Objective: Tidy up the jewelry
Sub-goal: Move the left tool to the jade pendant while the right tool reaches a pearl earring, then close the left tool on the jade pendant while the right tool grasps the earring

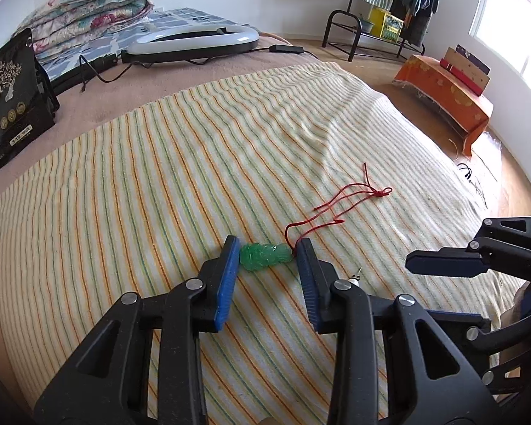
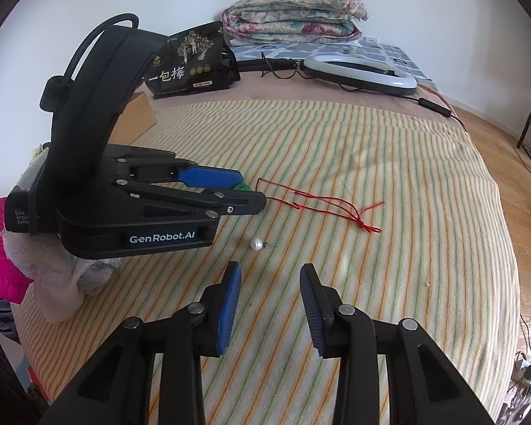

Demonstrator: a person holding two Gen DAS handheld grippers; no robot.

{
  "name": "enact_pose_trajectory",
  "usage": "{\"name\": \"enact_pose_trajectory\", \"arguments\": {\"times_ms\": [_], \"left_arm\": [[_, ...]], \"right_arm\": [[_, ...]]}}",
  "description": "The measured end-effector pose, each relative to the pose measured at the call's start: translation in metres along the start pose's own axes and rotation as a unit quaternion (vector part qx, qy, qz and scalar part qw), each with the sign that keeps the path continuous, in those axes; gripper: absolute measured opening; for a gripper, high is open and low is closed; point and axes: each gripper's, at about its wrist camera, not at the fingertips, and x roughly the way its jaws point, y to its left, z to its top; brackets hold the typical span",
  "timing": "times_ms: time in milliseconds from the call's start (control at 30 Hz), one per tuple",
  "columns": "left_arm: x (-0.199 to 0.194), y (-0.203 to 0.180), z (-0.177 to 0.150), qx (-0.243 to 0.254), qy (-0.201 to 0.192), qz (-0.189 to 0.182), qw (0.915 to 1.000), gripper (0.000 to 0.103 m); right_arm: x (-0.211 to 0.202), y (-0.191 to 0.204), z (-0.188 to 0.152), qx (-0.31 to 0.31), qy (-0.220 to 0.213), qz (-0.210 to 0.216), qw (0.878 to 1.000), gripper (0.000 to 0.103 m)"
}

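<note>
Jade pendant between the jaws, pearl earring just beside

Left gripper (image 1: pixel 267 253) jaws clamped on green pendant (image 1: pixel 264 255) mid-bed, red cord (image 1: pixel 336 209) trailing toward far edge; right gripper (image 2: pixel 269 276) jaws apart, empty, near pearl earring (image 2: pixel 257 244).

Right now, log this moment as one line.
left hand-held gripper: pads around green pendant | right hand-held gripper: open, short of pearl earring | red cord: loose on blanket
</note>
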Motion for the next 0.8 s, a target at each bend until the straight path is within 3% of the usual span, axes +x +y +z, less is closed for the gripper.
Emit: {"name": "enact_pose_trajectory", "arguments": {"times_ms": [367,567,800], "left_arm": [[-0.003,0.012,-0.001,-0.012,-0.005,0.009,0.9999,0.032],[-0.008,0.021,-0.004,-0.022,-0.008,0.011,0.9997,0.032],[-0.017,0.023,-0.007,-0.033,-0.01,0.011,0.9993,0.032]], "right_arm": [[0.024,0.006,0.012,-0.012,0.009,-0.004,1.0,0.03],[0.031,0.009,0.016,-0.021,0.015,-0.011,1.0,0.015],[0.026,0.013,0.016,-0.025,0.013,-0.016,0.999,0.015]]}}
